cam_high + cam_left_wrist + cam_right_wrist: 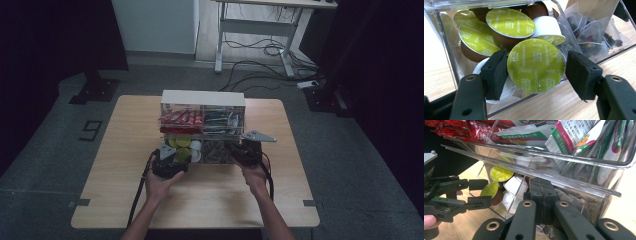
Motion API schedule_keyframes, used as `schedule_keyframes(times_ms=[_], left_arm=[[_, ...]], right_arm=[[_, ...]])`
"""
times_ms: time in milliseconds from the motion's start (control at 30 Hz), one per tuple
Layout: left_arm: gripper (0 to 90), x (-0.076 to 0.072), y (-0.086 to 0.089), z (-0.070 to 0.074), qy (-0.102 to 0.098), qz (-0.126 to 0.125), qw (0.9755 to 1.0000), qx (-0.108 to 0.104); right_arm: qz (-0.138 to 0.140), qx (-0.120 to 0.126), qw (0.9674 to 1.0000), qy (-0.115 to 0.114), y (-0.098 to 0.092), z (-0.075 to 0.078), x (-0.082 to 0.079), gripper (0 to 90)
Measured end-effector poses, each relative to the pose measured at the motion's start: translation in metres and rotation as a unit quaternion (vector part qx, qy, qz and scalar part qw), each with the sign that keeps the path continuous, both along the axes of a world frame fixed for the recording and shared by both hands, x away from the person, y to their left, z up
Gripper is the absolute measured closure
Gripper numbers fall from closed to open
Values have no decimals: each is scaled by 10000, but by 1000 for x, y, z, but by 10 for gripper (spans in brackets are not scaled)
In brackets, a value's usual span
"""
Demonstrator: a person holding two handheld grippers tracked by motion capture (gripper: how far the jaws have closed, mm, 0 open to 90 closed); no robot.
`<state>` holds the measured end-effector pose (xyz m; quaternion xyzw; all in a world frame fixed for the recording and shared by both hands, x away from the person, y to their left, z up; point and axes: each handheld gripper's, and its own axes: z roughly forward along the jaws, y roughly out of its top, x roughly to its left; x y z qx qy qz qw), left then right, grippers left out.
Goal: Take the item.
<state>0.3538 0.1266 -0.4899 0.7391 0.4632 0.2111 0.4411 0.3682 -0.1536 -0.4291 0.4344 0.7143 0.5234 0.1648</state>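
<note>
Capsule (536, 65) with the green foil lid reading "cappuccino" is the thing in hand: it sits at the front of the lower left compartment of the clear organiser (202, 99) on the bench (125, 150), foil face turned outward, lying between the two pads of the left gripper (535, 75). Those jaws stand apart. The left pad (495, 73) looks to be at the capsule's rim or just short of it; the right pad (577, 75) is plainly clear of it.

Judging by its look, the capsule is light, with a stiff little plastic cup and a thin foil lid that would dent or puncture under a pad's corner. The smooth tapered wall could slip, so the hold belongs across the rim, on opposite edges, with a gentle squeeze.

Behind it in the same compartment I count about four more green-lidded capsules and two or three turned white side out; those deeper in are hidden.

Right of that compartment lie mesh tea bags (594, 32), too tangled to count. Above the capsules, the upper tier holds red sachets (181, 119) and green-and-white packets (574, 135).

The right gripper (541, 202) is closed with its jaws together, empty, resting at the organiser's lower right front.
</note>
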Motion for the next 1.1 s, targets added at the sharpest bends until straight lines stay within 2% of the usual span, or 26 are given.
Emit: schedule_keyframes(times_ms=[667, 833, 933, 967, 1100], left_arm=[[303, -2, -6, 0, -45, 95, 9998, 154], [279, 0, -9, 0, 4, -4, 9997, 240], [280, 1, -9, 0, 8, -10, 9997, 237], [281, 2, -8, 0, 29, -18, 9999, 162], [286, 1, -7, -1, 3, -34, 9999, 117]], right_arm=[[18, 24, 10000, 2, 0, 0, -1, 891], [21, 27, 10000, -6, 0, 0, 0, 891], [18, 34, 10000, 2, 0, 0, 0, 891], [22, 38, 10000, -4, 0, 0, 0, 891], [27, 41, 10000, -2, 1, 0, 0, 891]])
